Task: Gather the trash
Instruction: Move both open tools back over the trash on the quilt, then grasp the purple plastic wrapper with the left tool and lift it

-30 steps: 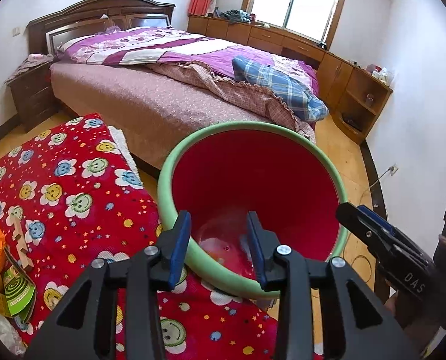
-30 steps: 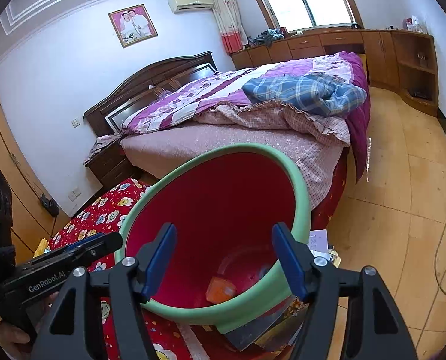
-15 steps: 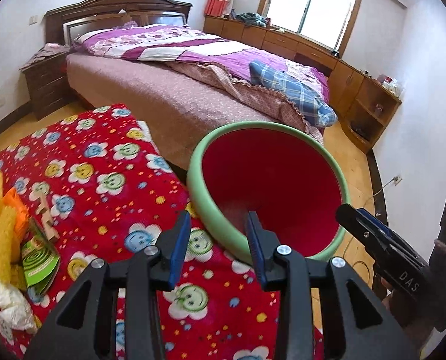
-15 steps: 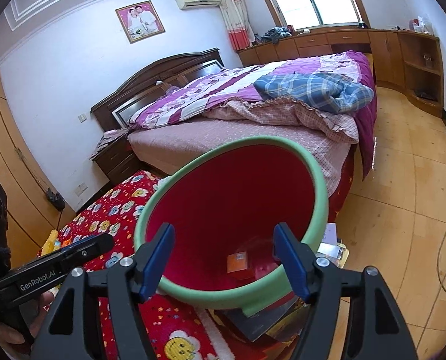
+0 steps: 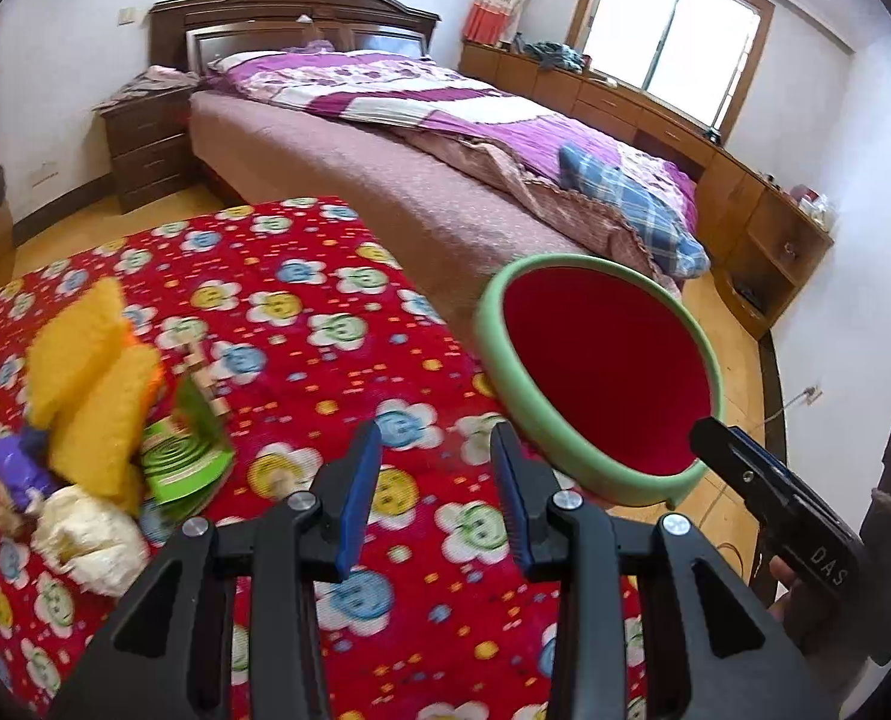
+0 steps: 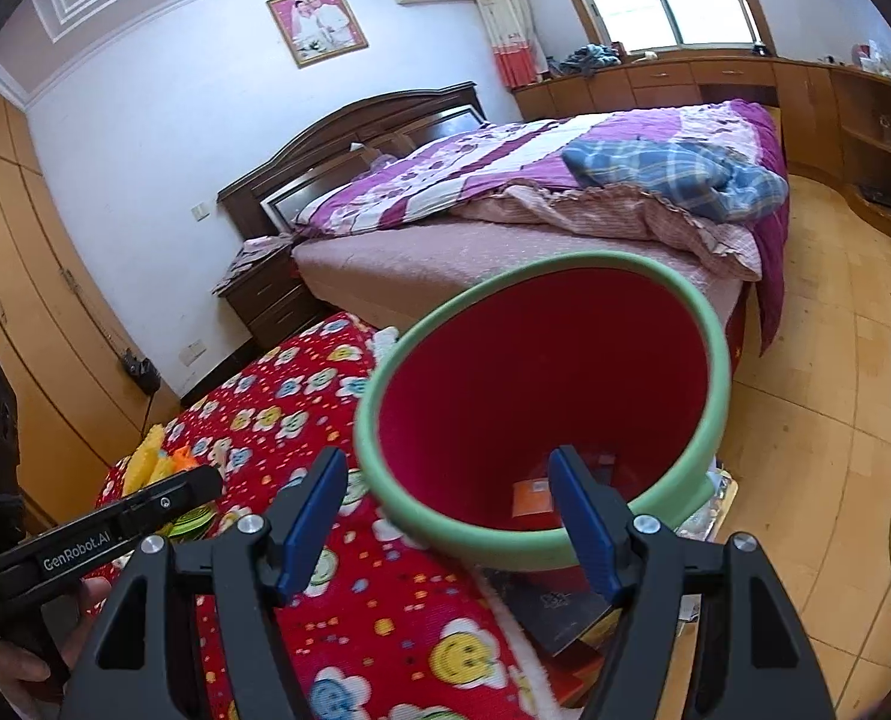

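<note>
Both grippers are empty: left gripper (image 5: 436, 495) has a narrow gap over the red cloth (image 5: 301, 324), right gripper (image 6: 448, 525) sits wider in front of the bin (image 6: 694, 456). Trash pile (image 5: 103, 438) is off to the left on the cloth, well apart from the bin: yellow sponges, green packet, crumpled paper. All light and squashy I reckon, so pinch the paper wad (image 5: 88, 531) mid-bulge

Right gripper (image 6: 448, 519) jaws apart, empty, over green-rimmed red bin (image 6: 679, 483); orange item (image 6: 532, 495), possibly a wrapper, inside.
</note>
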Motion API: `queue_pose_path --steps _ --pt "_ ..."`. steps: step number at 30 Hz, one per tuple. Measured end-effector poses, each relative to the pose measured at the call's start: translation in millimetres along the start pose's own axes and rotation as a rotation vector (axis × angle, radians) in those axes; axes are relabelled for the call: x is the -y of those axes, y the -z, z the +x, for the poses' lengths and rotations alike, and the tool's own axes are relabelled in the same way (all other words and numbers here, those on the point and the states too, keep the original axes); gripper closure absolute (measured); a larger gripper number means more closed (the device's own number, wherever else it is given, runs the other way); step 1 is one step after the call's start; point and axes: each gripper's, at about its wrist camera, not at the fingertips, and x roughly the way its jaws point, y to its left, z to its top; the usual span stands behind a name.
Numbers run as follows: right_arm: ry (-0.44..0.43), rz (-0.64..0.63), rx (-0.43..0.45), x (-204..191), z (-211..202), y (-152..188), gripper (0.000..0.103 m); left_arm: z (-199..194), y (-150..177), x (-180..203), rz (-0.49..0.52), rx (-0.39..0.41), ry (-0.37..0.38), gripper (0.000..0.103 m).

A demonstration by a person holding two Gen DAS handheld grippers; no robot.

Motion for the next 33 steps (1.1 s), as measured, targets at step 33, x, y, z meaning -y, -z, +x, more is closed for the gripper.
queue_pose_path --steps 33 --pt "-0.093 -0.091 -0.129 -91 10 35 0.027 -63 34 -174 -0.198 0.022 -0.308 0.041"
